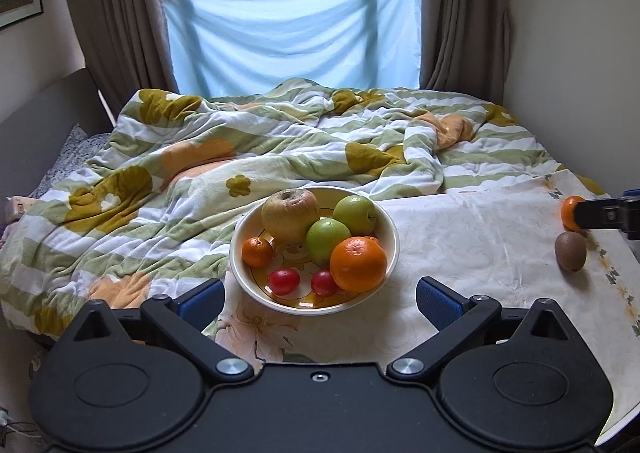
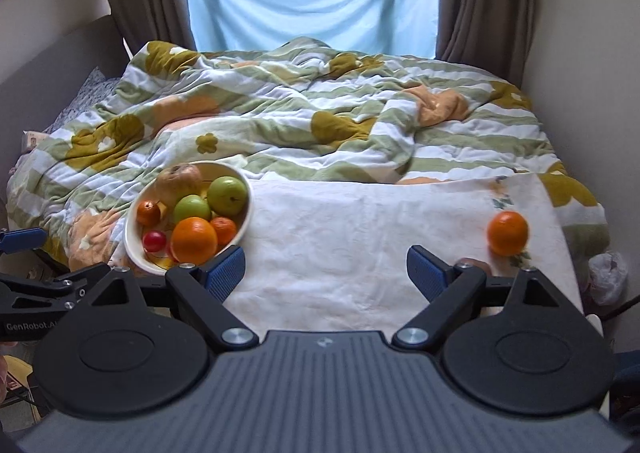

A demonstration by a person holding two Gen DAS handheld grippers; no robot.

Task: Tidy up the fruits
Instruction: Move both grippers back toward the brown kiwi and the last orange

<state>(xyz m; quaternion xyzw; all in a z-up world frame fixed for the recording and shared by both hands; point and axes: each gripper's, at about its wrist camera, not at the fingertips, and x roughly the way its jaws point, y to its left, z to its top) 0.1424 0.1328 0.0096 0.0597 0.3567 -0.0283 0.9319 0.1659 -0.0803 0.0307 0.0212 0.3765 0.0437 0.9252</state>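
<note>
Fruit fills the bowl point(image 1: 394, 241) at our cloth's point(image 1: 460, 253) left end; a tangerine point(image 2: 507, 233) sits far right. Only our left view shows the kiwi point(image 1: 571, 251) beside it. Left gripper point(image 1: 320, 303) and right gripper point(image 2: 325, 273) gape, holding nothing.

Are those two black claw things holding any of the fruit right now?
No. The left gripper and right gripper both have their jaws spread wide with nothing between them. The loose orange and kiwi lie untouched on the cloth.
</note>
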